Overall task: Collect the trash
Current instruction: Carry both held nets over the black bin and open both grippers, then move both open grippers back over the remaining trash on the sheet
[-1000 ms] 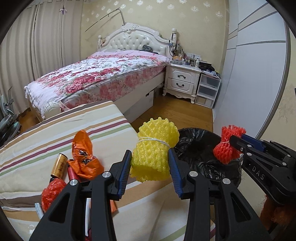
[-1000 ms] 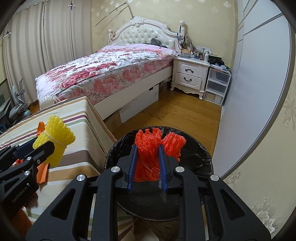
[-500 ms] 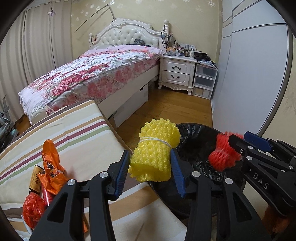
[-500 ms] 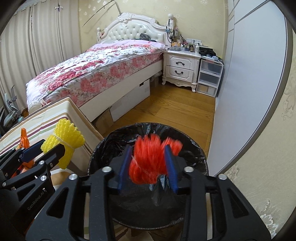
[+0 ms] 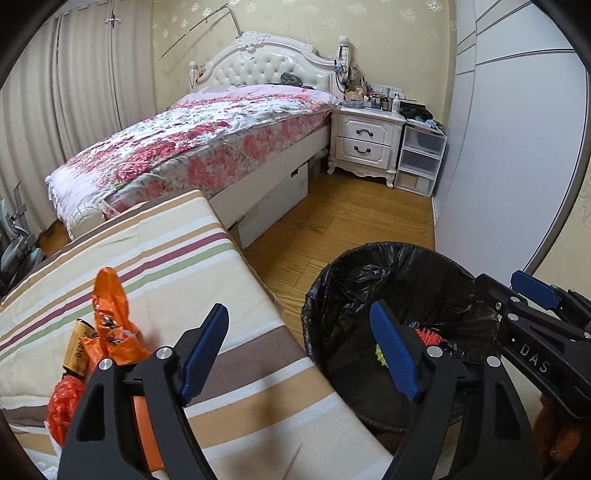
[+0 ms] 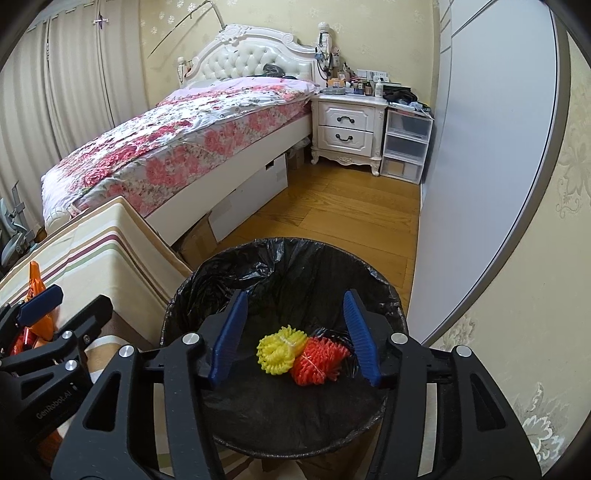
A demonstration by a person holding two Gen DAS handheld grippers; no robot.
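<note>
Now both tongs, left tongs (image 5: 299,350) and right tongs (image 6: 293,334), are standing open and empty, their jaws having just been opening; the yellow net (image 6: 280,349) and the red net (image 6: 319,354) are lying side by side in the bin (image 6: 258,254), half hidden from the left view.

A floral-covered bed (image 6: 177,155) is standing against patterned wallpaper (image 6: 280,18); a white nightstand (image 6: 347,129) is sitting beside it; wooden floor (image 6: 332,218) is gleaming.

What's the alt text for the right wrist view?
The open right gripper hangs over a black-lined trash bin with a yellow foam net and a red foam net lying side by side at its bottom. Behind is a floral bed.
</note>
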